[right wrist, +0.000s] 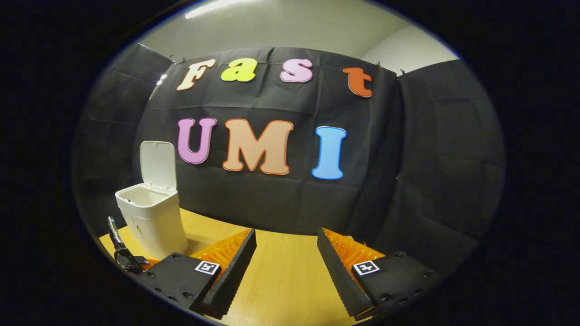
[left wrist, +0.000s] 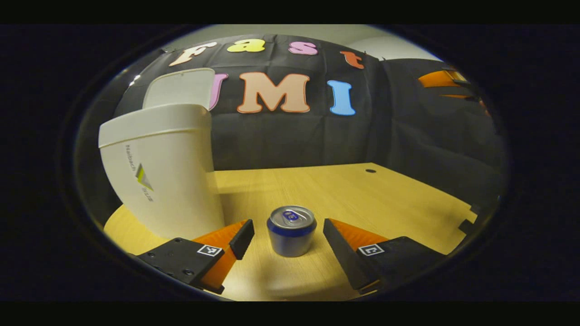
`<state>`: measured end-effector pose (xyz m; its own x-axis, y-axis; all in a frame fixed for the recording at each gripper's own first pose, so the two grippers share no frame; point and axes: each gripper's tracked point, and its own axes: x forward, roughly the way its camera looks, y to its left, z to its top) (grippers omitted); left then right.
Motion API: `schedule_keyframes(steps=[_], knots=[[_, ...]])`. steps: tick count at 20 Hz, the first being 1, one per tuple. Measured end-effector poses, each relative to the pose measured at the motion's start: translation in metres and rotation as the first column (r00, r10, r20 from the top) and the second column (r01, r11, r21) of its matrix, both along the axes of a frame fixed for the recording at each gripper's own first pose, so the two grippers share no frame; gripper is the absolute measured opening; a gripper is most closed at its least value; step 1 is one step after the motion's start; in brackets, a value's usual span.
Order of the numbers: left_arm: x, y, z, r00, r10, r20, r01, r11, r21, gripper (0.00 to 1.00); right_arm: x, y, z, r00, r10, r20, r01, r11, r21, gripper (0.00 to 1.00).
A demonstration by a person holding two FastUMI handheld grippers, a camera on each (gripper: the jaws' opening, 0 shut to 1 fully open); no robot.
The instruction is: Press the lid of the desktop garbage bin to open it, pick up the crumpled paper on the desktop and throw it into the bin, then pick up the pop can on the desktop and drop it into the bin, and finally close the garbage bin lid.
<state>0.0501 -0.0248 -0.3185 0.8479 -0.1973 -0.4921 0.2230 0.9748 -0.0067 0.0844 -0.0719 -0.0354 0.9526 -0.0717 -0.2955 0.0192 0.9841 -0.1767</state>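
A pop can [left wrist: 291, 231] stands upright on the wooden desktop [left wrist: 362, 194], set between the spread fingers of the left gripper [left wrist: 288, 237], which touch neither side of it. Just to the can's left rises the white garbage bin [left wrist: 158, 176], its lid [left wrist: 180, 87] tipped up and open. The right gripper [right wrist: 286, 253] hangs above bare desktop, fingers apart and holding nothing.
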Motion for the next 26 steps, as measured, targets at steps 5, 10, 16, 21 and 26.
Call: schedule_keyframes(steps=[5, 10, 16, 21, 26], knots=[[0.013, -0.001, -0.05, 0.995, -0.006, -0.099, 0.011, 0.998, 0.056, 0.95, -0.03, -0.039, 0.001, 0.997, -0.069, -0.033, 0.067, 0.997, -0.041, 0.91], [0.024, -0.005, 0.006, 0.999, -0.01, -0.045, 0.011, 1.0, 0.021, 0.75, -0.041, -0.04, 0.014, 0.998, -0.057, -0.007, 0.056, 0.997, -0.052, 0.91], [0.083, 0.003, 0.157, 0.975, -0.031, 0.22, 0.028, 0.999, 0.016, 0.72, -0.038, -0.014, 0.002, 1.0, -0.008, 0.01, 0.008, 0.999, 0.04, 0.91], [0.123, 0.071, 0.243, 0.931, 0.089, 0.354, -0.091, 0.996, -0.011, 0.71, -0.035, 0.002, -0.019, 1.0, 0.003, -0.018, -0.001, 0.996, 0.092, 0.91], [0.144, 0.159, 0.237, 0.913, 0.209, 0.349, -0.24, 0.97, 0.046, 0.71, -0.026, 0.012, -0.023, 1.0, -0.001, -0.02, 0.003, 0.994, 0.106, 0.91]])
